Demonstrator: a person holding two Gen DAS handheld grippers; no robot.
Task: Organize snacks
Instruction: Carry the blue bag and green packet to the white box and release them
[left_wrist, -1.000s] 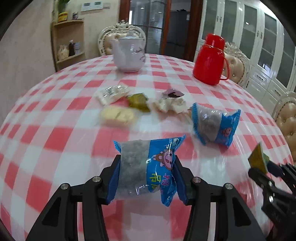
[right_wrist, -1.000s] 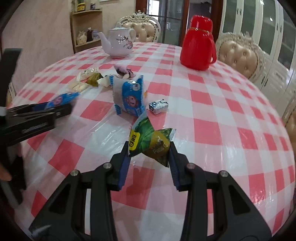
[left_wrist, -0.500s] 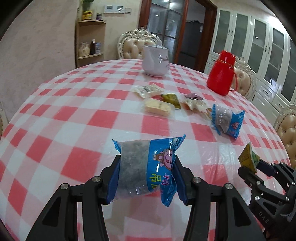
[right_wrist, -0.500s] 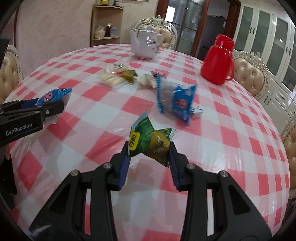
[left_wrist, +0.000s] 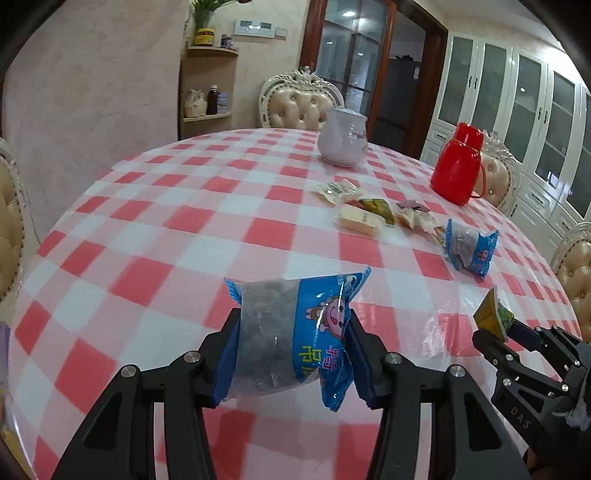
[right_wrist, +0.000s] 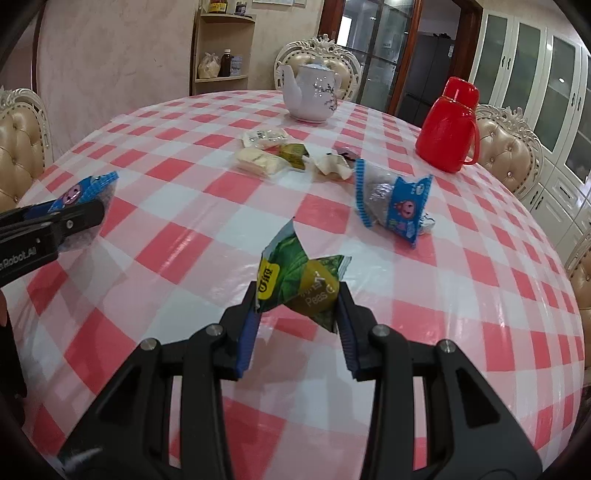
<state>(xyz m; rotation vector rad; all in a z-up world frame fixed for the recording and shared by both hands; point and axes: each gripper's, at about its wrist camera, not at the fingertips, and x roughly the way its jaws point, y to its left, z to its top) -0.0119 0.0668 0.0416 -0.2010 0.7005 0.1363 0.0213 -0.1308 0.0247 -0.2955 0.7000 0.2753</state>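
My left gripper (left_wrist: 293, 345) is shut on a blue snack packet (left_wrist: 291, 332) with dark filling, held above the near part of the checked table (left_wrist: 192, 229). My right gripper (right_wrist: 297, 308) is shut on a green pea packet (right_wrist: 299, 277); it also shows at the right edge of the left wrist view (left_wrist: 493, 315). A second blue packet (right_wrist: 391, 203) lies on the table beyond it. A cluster of small snacks (right_wrist: 273, 157) lies farther back: pale, yellow, green and crumpled wrappers. The left gripper with its blue packet (right_wrist: 79, 192) shows at the left of the right wrist view.
A white teapot (right_wrist: 310, 96) stands at the far side and a red thermos jug (right_wrist: 448, 129) at the far right. Tufted chairs (right_wrist: 508, 147) ring the table. A corner shelf (left_wrist: 207, 88) and white cabinets (left_wrist: 532, 110) line the walls.
Both grippers have pulled back toward the near table edge with their packets still held. The snack cluster and second blue packet now look farther away.
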